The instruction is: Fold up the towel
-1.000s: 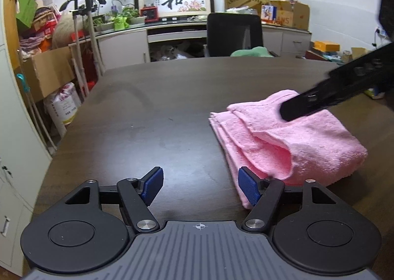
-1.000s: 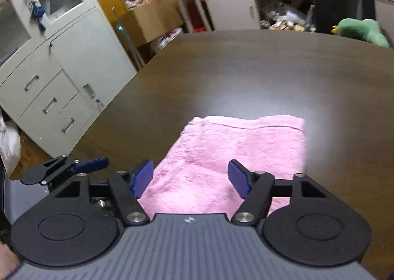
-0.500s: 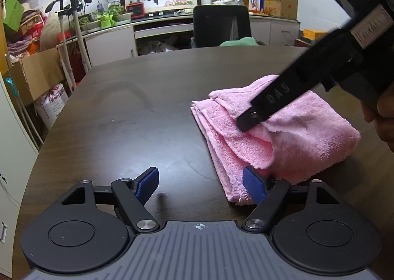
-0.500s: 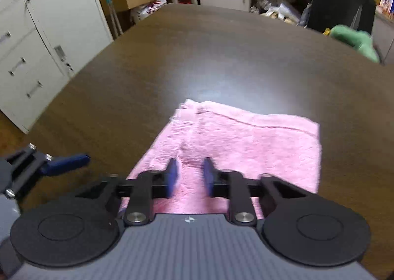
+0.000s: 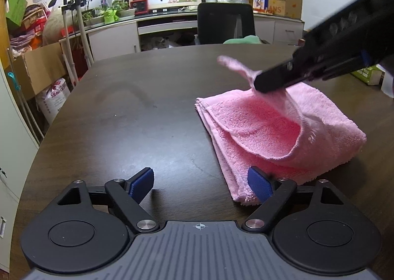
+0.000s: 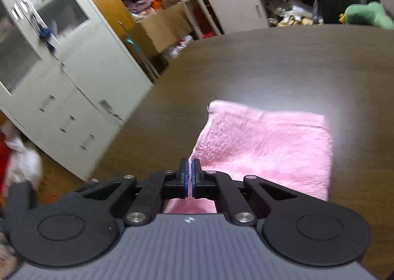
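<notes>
A pink towel [image 5: 283, 132] lies folded on a dark wooden counter [image 5: 147, 107], filling the right half of the left wrist view, its stacked edges facing the centre of the frame. The right gripper [image 5: 261, 83] reaches in from the upper right of that view, its jaws clenched on a corner of the towel's top layer, which is lifted clear of the layers below and curls into an open loop. A flap of the pinched cloth sticks out past the black tips toward the upper middle of the frame.

In the right wrist view the right gripper's blue pads [image 6: 185, 176] are pressed together at lower centre with a thin strip of pink between them, and the towel spreads beyond them toward the right of the frame.

The left gripper [image 5: 200, 182] sits low at the bottom of its own view, its jaws wide and opening further, with only bare counter between them. Its right pad [image 5: 259, 184] stands just beside the towel's near corner; whether it touches the cloth cannot be told.

A black office chair [image 5: 225, 24] stands behind the counter's far edge at upper centre.
</notes>
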Demonstrator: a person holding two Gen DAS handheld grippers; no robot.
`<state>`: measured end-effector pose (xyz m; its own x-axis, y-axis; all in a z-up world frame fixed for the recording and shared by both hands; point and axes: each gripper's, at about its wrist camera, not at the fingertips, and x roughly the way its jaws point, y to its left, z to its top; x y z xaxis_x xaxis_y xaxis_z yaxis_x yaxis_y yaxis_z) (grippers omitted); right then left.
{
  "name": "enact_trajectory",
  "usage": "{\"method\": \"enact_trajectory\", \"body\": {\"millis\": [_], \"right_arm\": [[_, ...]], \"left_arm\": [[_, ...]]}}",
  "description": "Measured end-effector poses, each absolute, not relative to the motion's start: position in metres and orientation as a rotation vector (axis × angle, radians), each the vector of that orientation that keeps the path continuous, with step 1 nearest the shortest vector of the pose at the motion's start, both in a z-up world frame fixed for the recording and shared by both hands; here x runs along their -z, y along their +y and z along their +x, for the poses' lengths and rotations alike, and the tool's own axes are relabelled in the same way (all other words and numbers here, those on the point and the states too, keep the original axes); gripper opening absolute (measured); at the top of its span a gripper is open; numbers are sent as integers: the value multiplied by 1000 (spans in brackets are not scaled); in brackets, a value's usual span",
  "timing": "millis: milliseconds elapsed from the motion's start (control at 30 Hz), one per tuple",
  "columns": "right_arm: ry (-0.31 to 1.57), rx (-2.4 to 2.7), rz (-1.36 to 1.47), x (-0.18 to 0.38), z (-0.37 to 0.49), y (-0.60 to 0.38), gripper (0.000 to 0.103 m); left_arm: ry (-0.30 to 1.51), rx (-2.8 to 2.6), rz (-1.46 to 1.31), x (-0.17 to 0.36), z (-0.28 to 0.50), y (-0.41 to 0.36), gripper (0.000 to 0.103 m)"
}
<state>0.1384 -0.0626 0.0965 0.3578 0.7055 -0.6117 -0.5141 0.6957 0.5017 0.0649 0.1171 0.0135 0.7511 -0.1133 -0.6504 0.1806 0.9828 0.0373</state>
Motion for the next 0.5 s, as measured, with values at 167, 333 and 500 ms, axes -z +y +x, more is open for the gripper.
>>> {"method": "enact_trajectory", "body": {"millis": [167, 333, 500], "right_arm": [[985, -833, 325, -75, 152, -51, 3], [1021, -796, 321, -52, 160, -43, 4], [1076, -831, 370, -38, 159, -48, 11]], "left_arm": [[705, 158, 98, -12, 65, 117, 87], [706, 157, 97, -13, 64, 117, 88], [681, 152, 81, -20, 61, 123, 88]]}}
